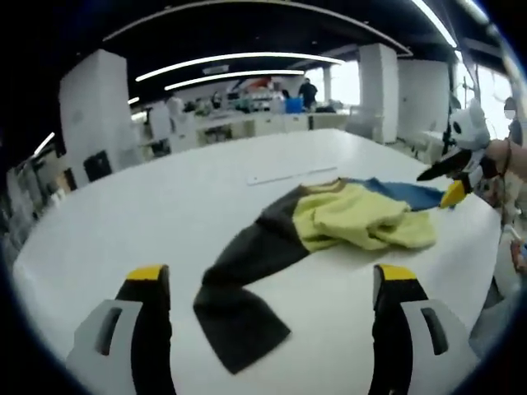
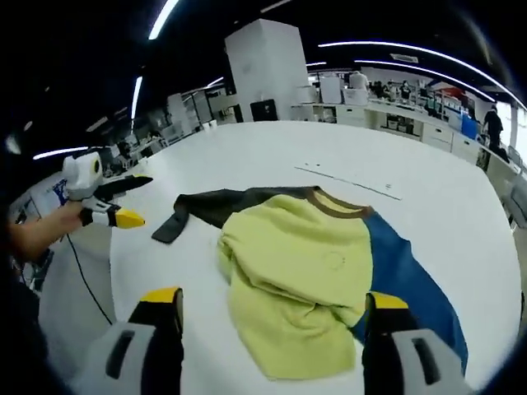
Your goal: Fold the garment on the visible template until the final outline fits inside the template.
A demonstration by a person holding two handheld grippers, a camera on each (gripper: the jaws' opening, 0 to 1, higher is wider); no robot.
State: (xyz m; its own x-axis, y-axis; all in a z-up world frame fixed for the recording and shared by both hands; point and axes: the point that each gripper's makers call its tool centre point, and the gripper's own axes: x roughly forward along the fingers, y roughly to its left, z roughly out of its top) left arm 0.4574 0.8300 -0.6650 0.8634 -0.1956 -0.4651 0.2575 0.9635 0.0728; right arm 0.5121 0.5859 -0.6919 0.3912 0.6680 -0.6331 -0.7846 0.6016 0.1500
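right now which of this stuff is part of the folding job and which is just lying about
Job:
- garment, yellow body, dark sleeve, blue sleeve, crumpled on the table
- left tool, open
- right tool, open
- thin line marks on the table, possibly the template

Lying about:
- desks and gear in the background
- white pillar
- a person far off

garment [image 2: 321,263]: lying crumpled on the table [image 1: 206,181], sleeve [image 1: 247,280] stretched out toward 7 o'clock in the left gripper view
left gripper [image 2: 115,202]: off the table edge, 9 o'clock of the garment in the right gripper view
right gripper [image 1: 451,177]: at garment's far end, 3 o'clock in the left gripper view
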